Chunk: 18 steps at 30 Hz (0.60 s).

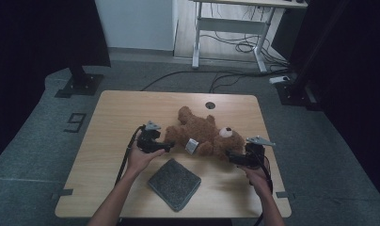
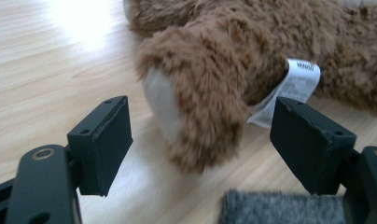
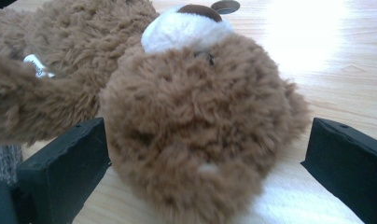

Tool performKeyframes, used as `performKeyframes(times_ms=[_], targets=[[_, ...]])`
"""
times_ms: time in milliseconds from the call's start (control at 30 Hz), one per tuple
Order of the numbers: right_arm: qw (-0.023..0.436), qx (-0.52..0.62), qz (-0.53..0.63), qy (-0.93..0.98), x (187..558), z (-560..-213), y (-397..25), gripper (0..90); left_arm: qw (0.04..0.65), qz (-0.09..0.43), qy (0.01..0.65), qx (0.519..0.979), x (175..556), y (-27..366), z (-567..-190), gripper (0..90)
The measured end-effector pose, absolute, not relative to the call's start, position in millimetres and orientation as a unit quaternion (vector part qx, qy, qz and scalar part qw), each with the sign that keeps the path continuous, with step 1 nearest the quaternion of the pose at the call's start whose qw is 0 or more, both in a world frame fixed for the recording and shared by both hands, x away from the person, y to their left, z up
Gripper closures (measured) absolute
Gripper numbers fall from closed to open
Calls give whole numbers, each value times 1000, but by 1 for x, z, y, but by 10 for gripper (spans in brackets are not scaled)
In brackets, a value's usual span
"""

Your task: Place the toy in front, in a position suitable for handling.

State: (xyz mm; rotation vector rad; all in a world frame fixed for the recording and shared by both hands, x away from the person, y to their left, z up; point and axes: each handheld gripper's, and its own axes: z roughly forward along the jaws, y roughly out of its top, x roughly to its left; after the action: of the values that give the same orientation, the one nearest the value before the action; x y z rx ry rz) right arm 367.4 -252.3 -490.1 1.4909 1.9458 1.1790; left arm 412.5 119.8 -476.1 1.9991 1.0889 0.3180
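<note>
Dim overhead view, close-ups glare-washed — soft focus

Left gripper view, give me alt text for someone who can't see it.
A brown teddy bear's leg, its pale sole facing the camera, lies between the open black jaws of the left hand-held gripper on a light wooden table. A white tag sits behind it, a grey felt pad at the bottom edge.

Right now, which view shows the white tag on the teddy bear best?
The left gripper view: the white tag sits close and large behind the teddy bear's paw, its print visible. The high view shows it small; the right gripper view shows a sliver.
</note>
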Motion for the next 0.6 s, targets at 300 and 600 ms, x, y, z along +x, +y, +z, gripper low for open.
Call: performKeyframes(times_ms=[300, 600], targets=[[213, 539, 398, 711, 385, -497, -235, 0, 397, 118, 444, 795, 439, 96, -494, 228], [188, 547, 417, 701, 393, -506, -240, 105, 401, 121, 444, 792, 442, 93, -498, 514]])
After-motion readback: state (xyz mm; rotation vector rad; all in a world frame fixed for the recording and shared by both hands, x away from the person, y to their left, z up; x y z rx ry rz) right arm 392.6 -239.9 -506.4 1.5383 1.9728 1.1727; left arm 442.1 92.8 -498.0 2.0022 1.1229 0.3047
